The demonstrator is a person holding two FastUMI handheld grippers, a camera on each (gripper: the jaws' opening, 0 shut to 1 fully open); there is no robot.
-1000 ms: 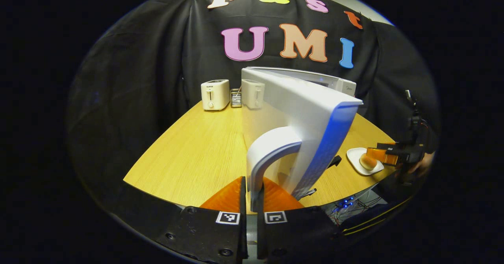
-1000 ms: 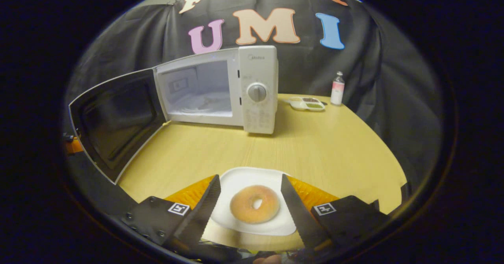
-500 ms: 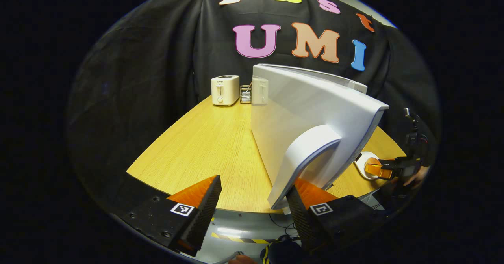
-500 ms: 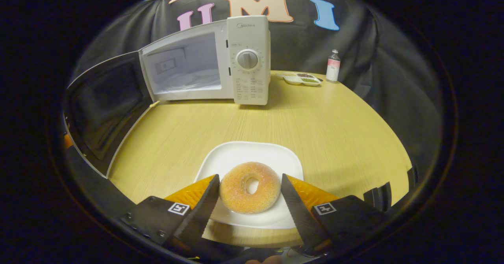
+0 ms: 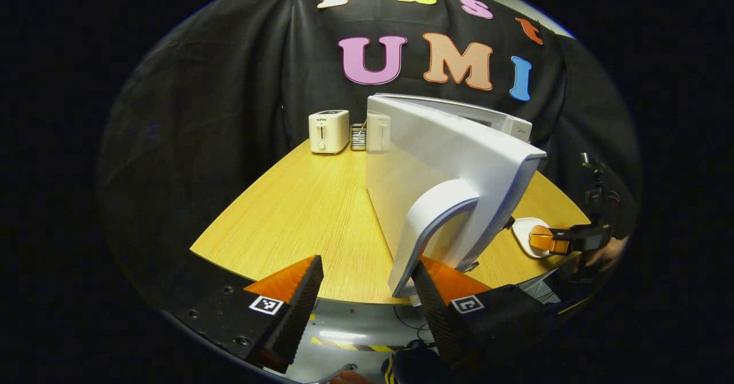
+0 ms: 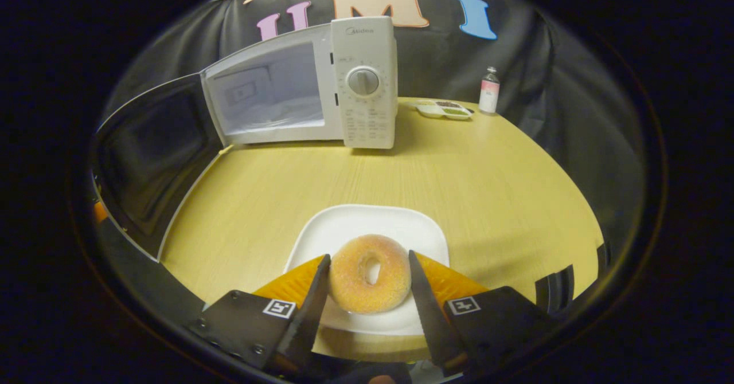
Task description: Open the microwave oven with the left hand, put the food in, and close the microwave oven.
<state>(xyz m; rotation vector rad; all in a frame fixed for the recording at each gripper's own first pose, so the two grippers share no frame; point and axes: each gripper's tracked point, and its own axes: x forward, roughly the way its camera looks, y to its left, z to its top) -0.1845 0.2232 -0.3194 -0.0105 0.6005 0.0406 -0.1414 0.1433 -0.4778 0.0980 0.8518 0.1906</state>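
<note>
The microwave (image 6: 321,86) stands on the tabletop (image 6: 459,177) with its door (image 5: 453,166) swung wide. The left tongs (image 5: 367,292) are spread apart, just beside the door handle (image 5: 430,223), holding nothing. The donut (image 6: 370,272) lies on a white plate (image 6: 367,223). The right tongs (image 6: 367,292) pinch the donut from both sides.

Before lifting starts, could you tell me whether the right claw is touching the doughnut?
Touching. In the right gripper view, both fingers of the right claw press against the doughnut's sides, with no plate showing between them.
</note>
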